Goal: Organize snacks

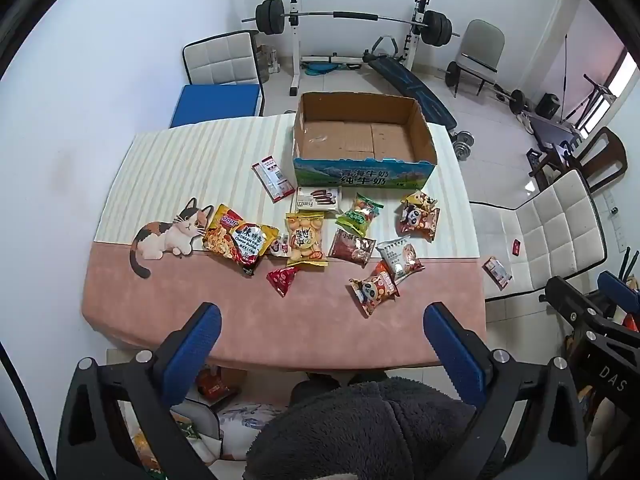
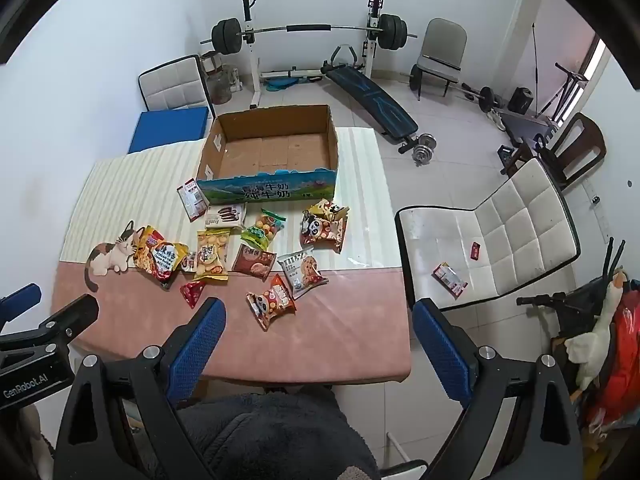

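Snacks (image 1: pixel 304 236) scattered, red packet's (image 1: pixel 273 178) long axis toward box (image 1: pixel 362 168) | both tools wide, empty

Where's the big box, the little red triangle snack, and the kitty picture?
cardboard box (image 1: pixel 362 178), left wrist view, on its printed front wall.
red triangle snack (image 1: pixel 283 279), left wrist view, middle of the packet.
cat picture (image 1: pixel 170 236), left wrist view, on the cat's body.

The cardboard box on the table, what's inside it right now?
Nothing: the cardboard box shows only its bare brown floor. The strip just behind its near wall is hidden.
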Motion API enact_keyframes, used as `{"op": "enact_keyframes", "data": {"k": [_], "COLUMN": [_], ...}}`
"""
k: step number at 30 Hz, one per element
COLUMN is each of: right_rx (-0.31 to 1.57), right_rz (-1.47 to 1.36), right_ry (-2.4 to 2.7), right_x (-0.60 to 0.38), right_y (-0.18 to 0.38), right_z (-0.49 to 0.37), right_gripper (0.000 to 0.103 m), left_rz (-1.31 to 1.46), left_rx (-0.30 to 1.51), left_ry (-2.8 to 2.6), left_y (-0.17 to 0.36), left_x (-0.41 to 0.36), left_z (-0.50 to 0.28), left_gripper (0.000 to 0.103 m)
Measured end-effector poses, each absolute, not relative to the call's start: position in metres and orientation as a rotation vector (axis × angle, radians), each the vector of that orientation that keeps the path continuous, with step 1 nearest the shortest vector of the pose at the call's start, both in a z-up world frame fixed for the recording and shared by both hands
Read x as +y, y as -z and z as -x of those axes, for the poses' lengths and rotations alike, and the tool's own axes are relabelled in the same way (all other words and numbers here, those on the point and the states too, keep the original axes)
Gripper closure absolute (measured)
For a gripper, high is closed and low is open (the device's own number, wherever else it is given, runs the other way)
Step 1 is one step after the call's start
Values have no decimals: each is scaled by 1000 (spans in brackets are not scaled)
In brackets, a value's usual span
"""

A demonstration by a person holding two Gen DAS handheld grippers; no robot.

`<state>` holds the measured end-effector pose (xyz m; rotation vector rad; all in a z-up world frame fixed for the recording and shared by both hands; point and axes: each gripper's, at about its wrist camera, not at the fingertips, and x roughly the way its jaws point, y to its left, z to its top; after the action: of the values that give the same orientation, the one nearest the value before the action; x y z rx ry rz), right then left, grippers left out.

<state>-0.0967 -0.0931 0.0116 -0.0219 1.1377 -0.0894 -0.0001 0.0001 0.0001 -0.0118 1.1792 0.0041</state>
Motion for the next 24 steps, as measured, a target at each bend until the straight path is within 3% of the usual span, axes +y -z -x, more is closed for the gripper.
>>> {"op": "enact_keyframes", "data": {"k": [24], "right_rx": [1130], "right_rz": [18], "right_ry": [85], "right_x": [-87], "right_y": [-15], "right_z": [93], "right_gripper": [6], "left_rz": [5], "left_rx": [1173], "left_ry": [-11], "left_y": [-8], "left_x": [4], "left_z": [-6], "left_gripper": [0]}}
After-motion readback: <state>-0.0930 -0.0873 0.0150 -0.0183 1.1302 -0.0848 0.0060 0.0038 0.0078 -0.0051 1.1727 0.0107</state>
